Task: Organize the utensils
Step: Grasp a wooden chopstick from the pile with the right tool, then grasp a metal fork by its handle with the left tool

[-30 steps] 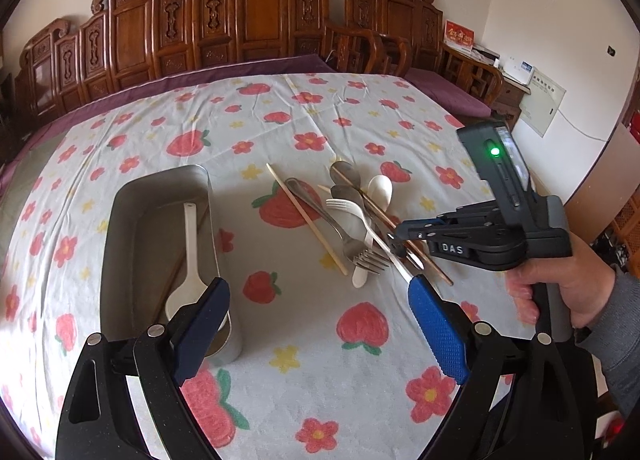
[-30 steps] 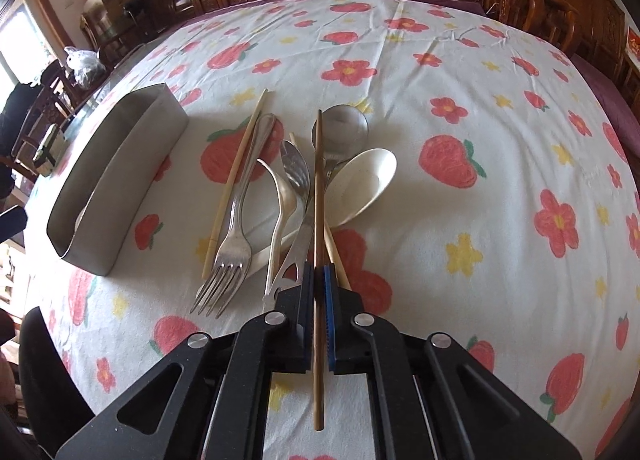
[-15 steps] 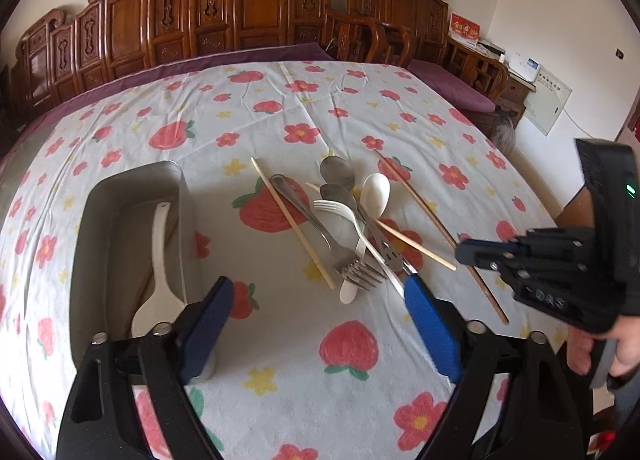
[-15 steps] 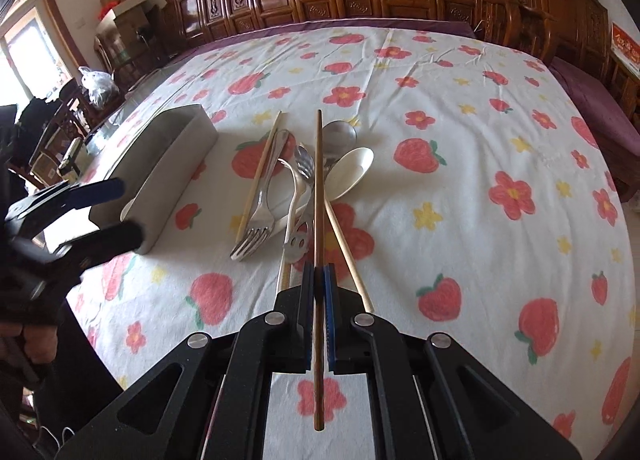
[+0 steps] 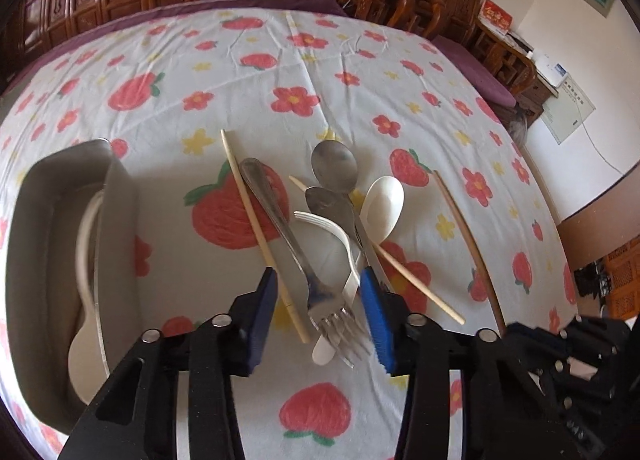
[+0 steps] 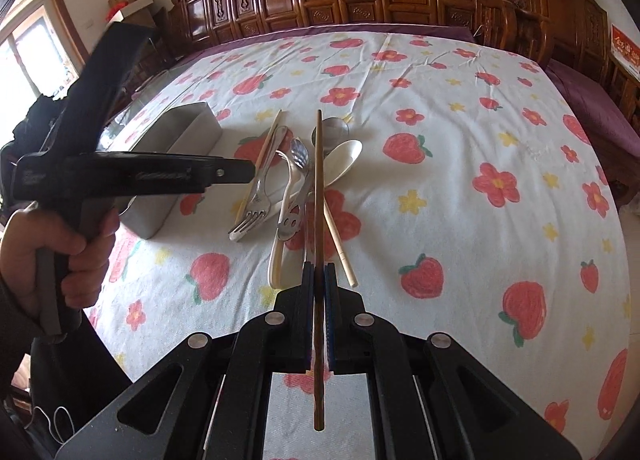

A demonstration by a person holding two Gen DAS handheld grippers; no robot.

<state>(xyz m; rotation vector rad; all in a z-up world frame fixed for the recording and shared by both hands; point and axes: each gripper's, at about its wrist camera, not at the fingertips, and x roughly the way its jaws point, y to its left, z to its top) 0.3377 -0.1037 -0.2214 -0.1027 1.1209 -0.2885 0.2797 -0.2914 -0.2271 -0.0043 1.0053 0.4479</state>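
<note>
One dark chopstick [image 6: 318, 196] is pinched between the closed jaws of the R gripper [image 6: 319, 280], above the cloth. L gripper [image 5: 318, 300] is held wide apart, straddling fork [image 5: 296, 244] & pale chopstick [image 5: 260, 228]; tray [image 5: 120, 220] to its left.

No legible text on signs or gripper body

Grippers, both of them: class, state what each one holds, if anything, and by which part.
The right gripper is shut on the dark wooden chopstick, gripped near its thicker end. The left gripper is open, holding nothing, poised around the metal fork.
</note>
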